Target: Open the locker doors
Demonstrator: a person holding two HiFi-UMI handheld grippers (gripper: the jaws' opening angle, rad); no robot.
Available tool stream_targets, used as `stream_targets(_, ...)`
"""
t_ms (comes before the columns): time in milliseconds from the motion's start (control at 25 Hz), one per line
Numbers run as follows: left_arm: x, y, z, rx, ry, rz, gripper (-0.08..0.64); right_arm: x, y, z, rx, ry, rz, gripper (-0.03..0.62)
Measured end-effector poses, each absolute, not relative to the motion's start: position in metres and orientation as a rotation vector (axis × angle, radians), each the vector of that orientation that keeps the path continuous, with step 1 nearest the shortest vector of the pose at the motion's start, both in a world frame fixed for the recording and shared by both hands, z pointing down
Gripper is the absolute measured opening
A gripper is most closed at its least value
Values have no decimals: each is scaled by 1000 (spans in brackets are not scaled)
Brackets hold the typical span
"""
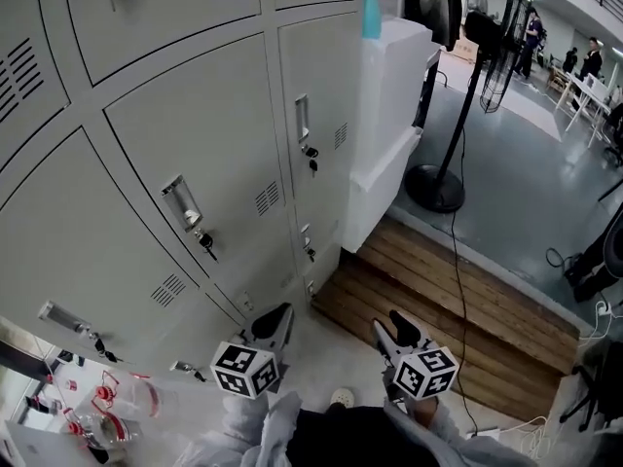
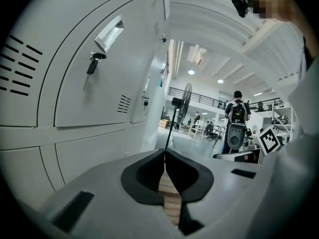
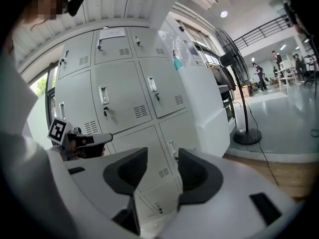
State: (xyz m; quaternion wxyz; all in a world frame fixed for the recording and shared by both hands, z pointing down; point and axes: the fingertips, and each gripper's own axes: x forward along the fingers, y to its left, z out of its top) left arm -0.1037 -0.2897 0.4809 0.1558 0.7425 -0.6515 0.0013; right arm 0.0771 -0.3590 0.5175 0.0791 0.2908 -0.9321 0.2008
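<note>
The left gripper (image 2: 164,152) has its fingers pressed together with nothing between them, and the right gripper (image 3: 162,156) has its fingers apart and empty. Both hang low, just in front of the grey lockers (image 1: 195,125) without touching them. Every door is shut, with keys (image 1: 206,243) in the locks, and a wooden platform (image 1: 458,305) and a fan stand (image 1: 435,187) are to the right.

Smooth, matt painted sheet-metal locker doors (image 1: 185,144), rough slatted wooden platform (image 1: 458,309), glossy polished floor (image 1: 526,183).
</note>
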Motion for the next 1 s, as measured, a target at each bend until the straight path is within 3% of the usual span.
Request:
stream_targets(400,-119,-310,436,2161,-2019,-76,14,41,-422,462,691,-2942,457,175)
stream_targets(1000,-147,-363,386,2204,-2049,-125,14,-73,-479,333,435,-3136,201,175)
